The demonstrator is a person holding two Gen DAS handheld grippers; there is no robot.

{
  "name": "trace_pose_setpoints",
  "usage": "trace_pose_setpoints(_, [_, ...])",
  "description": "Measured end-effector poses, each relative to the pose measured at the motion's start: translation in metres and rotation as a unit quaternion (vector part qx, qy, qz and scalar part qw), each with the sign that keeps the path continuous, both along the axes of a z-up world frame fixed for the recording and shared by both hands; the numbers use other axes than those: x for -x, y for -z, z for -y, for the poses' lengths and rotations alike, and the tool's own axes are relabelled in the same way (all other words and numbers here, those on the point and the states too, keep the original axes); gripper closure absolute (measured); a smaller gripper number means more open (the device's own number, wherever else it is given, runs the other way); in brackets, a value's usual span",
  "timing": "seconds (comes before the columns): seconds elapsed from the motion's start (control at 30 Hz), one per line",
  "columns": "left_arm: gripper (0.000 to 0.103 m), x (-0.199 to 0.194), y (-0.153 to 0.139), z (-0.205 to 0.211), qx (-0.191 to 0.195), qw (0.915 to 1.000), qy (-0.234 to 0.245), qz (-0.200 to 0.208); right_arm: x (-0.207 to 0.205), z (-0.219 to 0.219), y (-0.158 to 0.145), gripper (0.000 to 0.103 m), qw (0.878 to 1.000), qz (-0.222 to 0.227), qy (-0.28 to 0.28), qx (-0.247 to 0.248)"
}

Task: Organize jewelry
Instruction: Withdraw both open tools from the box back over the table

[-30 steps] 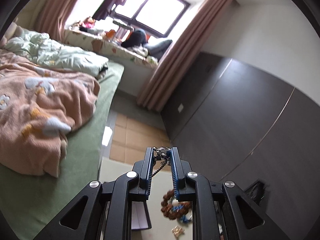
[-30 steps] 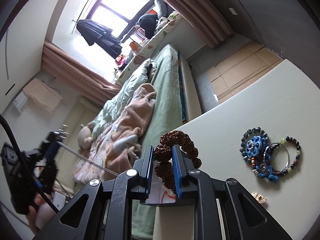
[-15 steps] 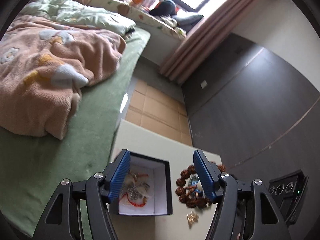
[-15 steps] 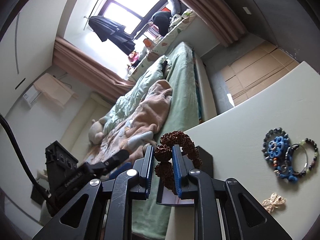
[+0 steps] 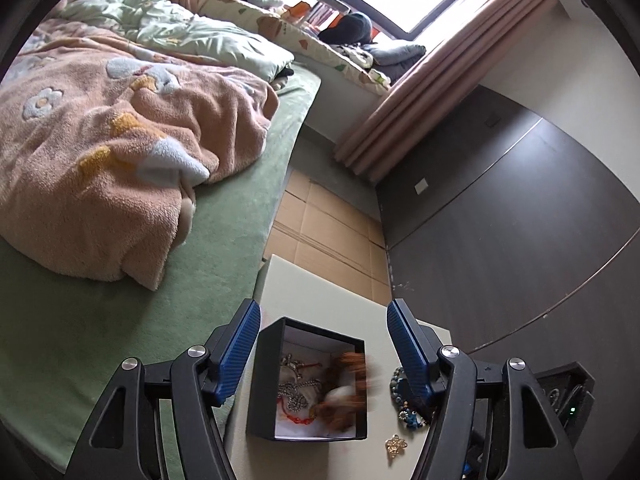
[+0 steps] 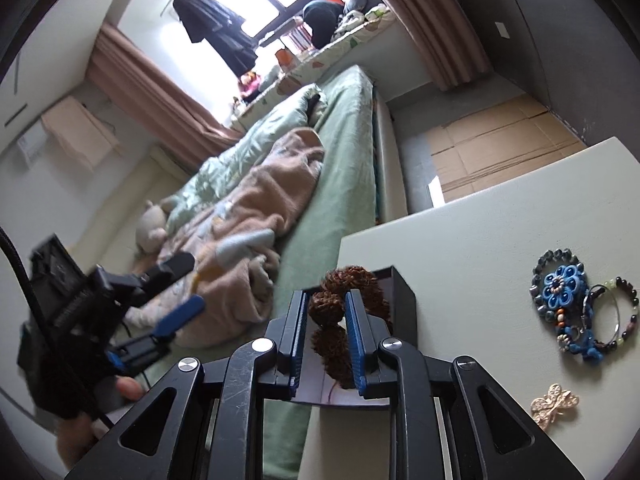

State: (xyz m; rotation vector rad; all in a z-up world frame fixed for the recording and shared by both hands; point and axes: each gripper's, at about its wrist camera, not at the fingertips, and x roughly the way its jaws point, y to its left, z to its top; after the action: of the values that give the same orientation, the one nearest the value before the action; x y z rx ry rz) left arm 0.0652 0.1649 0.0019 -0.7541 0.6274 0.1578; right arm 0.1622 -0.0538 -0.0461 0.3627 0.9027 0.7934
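On the left, the left gripper hangs with its blue pads spread wide and nothing between them, poised over the black box at the near left edge of the pale table. Nothing for it to do but stay clear, I'd say. In the box there's a silvery chain and a red cord on the white lining. Now the action: the right gripper sits over that same box, its jaws easing apart with the brown seed-bead bracelet still between the pads. In the left wrist view that bracelet is a brown blur inside the box's right side, so it looks to be dropping in. Best to let the pads part fully before pulling away, or a knobbly bead may snag and drag the loop out over the wall. Further right on the table, well apart from the box, wait the blue flower piece, the dark bead bracelet touching it, and, nearer, the gold brooch.
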Motion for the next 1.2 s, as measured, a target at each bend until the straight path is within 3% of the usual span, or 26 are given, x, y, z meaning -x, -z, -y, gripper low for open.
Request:
trace_pose_setpoints(0.07, [0.036, 0.002, 0.0, -0.001, 0.004, 1.0, -0.001, 0.004, -0.001, -0.006, 0.005, 0.066, 1.0, -0.019, -0.023, -0.003])
trace_pose_setpoints(0.33, [0.036, 0.003, -0.006, 0.012, -0.013, 0.9997, 0.007, 0.02, -0.005, 0.031, 0.003, 0.064, 0.999, -0.03, 0.017, -0.011])
trace_pose_setpoints(0.43, [0.036, 0.001, -0.007, 0.02, -0.018, 0.9995, 0.012, 0.024, -0.005, 0.051, -0.001, 0.051, 0.999, -0.036, 0.038, -0.009])
trace_pose_setpoints(0.63, [0.036, -0.008, -0.008, 0.044, -0.028, 0.9988, 0.029, 0.026, -0.004, 0.091, -0.014, 0.047, 0.996, -0.039, 0.08, -0.006])
trace_pose_setpoints(0.7, [0.036, -0.013, -0.007, 0.053, -0.03, 0.9985, 0.04, 0.025, -0.001, 0.106, -0.017, 0.03, 0.995, -0.031, 0.092, -0.002])
trace_pose_setpoints(0.77, [0.036, -0.016, -0.005, 0.061, -0.031, 0.9981, 0.048, 0.022, 0.0, 0.119, -0.019, 0.024, 0.994, -0.027, 0.109, 0.002])
trace_pose_setpoints(1.0, [0.036, -0.032, 0.001, 0.097, -0.048, 0.9946, 0.092, 0.008, -0.002, 0.166, -0.012, 0.024, 0.986, -0.059, 0.158, 0.006])
trace_pose_setpoints(1.2, [0.036, -0.043, 0.011, 0.141, -0.1, 0.9855, 0.136, -0.02, -0.006, 0.194, -0.005, 0.024, 0.978, -0.085, 0.189, 0.017])
